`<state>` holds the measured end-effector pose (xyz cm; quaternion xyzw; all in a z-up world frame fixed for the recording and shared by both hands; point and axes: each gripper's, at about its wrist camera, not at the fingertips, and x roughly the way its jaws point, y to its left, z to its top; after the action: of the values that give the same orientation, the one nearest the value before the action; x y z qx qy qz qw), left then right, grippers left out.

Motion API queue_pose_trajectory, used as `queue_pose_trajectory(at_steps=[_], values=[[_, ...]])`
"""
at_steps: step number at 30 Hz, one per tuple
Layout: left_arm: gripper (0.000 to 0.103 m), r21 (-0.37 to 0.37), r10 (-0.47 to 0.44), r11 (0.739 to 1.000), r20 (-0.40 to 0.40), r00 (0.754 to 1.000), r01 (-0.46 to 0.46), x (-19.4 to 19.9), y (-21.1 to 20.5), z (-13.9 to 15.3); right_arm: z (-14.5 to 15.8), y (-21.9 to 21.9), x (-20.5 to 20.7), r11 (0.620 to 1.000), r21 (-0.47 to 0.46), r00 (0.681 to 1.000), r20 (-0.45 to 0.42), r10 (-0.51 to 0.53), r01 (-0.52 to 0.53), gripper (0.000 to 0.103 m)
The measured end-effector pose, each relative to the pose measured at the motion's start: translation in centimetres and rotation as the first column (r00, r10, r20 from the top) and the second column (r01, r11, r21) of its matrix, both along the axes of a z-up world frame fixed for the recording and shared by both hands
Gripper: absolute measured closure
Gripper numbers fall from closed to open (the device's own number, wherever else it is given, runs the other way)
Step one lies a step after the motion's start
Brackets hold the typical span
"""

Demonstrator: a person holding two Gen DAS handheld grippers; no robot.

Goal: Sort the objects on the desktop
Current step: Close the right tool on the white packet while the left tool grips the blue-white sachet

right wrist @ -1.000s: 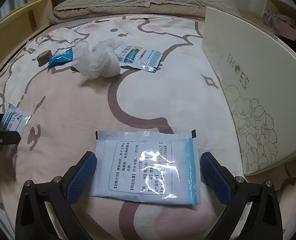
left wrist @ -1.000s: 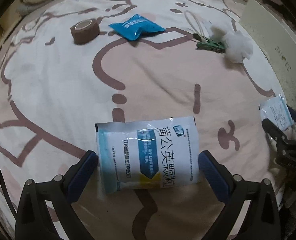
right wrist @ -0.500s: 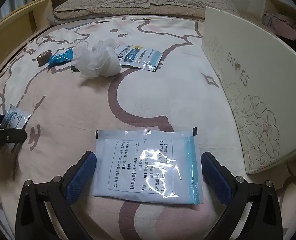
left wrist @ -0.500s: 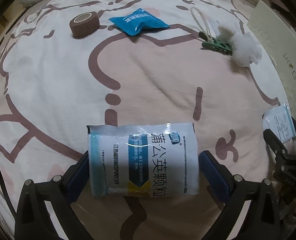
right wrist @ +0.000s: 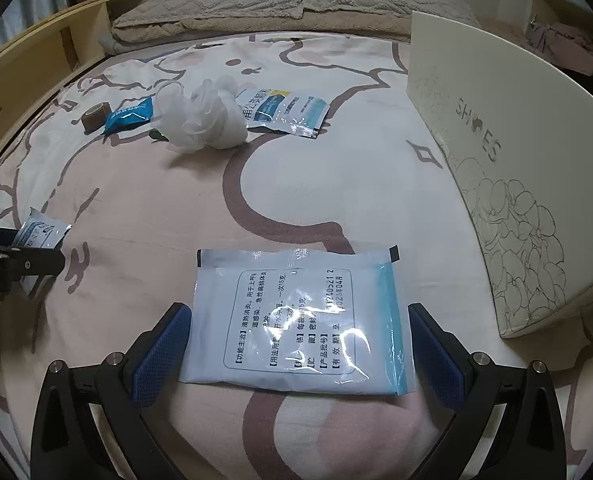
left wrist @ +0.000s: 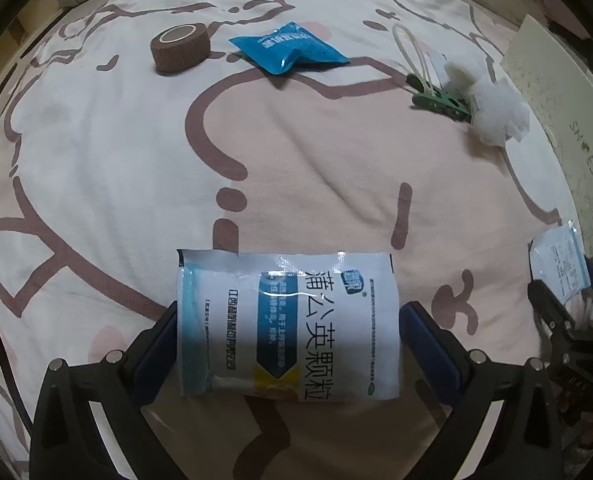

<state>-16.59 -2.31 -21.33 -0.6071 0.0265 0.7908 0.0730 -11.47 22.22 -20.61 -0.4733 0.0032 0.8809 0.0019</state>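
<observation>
My left gripper (left wrist: 288,322) is open, its blue pads on either side of a white and blue medicine sachet (left wrist: 288,324), printed face up on the bedsheet. My right gripper (right wrist: 298,328) is open around a second sachet (right wrist: 300,320), back label up. Each gripper shows at the edge of the other view, the right one (left wrist: 568,320) and the left one (right wrist: 12,264). Farther off lie a brown tape roll (left wrist: 180,47), a blue packet (left wrist: 286,51), a green clip (left wrist: 442,101), a white mesh puff (right wrist: 202,114) and a third sachet (right wrist: 284,110).
A white shoe box (right wrist: 496,160) stands on the right side of the bed. Folded beige bedding (right wrist: 296,4) lies at the far end. A wooden shelf (right wrist: 36,56) runs along the left.
My left gripper has moved forward around its sachet, which now lies deeper between the pads. My right gripper has edged slightly forward over its sachet. Both stay open.
</observation>
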Motion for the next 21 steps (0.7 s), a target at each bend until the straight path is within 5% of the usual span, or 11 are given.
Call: queue_pose_trajectory(at_steps=[21], values=[[0.019,0.000,-0.009,1.000,-0.052,0.999,0.009,0.8,-1.4,1.1,0.4,-0.2,1.3,1.000,-0.025,0.996,-0.090,0.015,-0.017,0.018]])
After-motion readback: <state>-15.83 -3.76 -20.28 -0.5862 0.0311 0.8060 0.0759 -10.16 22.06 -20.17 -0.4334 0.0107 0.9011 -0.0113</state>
